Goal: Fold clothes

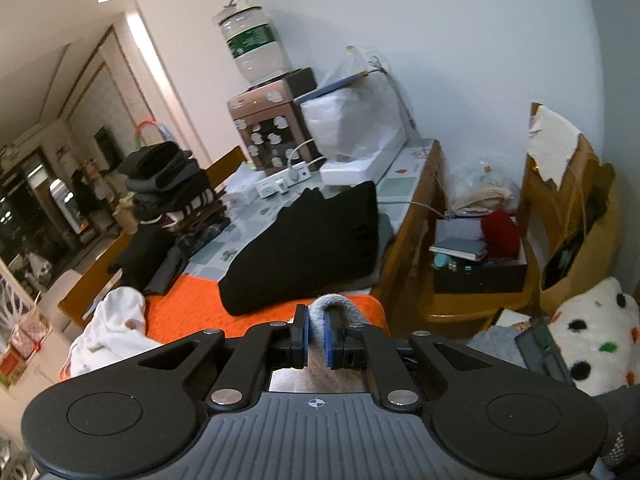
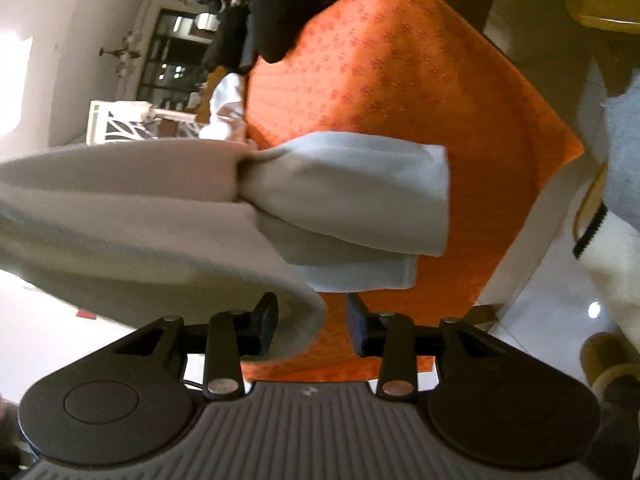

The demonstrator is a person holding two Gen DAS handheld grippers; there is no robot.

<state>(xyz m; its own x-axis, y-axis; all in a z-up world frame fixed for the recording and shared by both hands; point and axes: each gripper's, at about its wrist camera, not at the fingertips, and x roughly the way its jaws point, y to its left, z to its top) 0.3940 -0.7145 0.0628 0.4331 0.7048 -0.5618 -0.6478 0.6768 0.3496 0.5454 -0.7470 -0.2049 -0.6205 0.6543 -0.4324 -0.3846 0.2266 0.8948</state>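
Note:
My left gripper [image 1: 318, 336] is shut on a fold of the light grey garment [image 1: 335, 306], which bulges up between its blue pads at the near edge of the orange table cover [image 1: 192, 304]. In the right wrist view, which is rolled sideways, the same grey garment [image 2: 160, 208] hangs bunched over the orange cover [image 2: 400, 80], with a sleeve end [image 2: 360, 192] sticking out to the right. My right gripper [image 2: 312, 328] is open; a hem of the grey cloth lies against its left finger [image 2: 264, 320] and the right pad stands apart from it.
A folded black garment [image 1: 308, 244] lies behind on the table, with a stack of dark folded clothes [image 1: 168, 184] to its left and a white garment [image 1: 116, 320] at the left edge. A water dispenser [image 1: 264, 120], a white bag [image 1: 356, 120] and a wooden chair [image 1: 476, 308] stand beyond.

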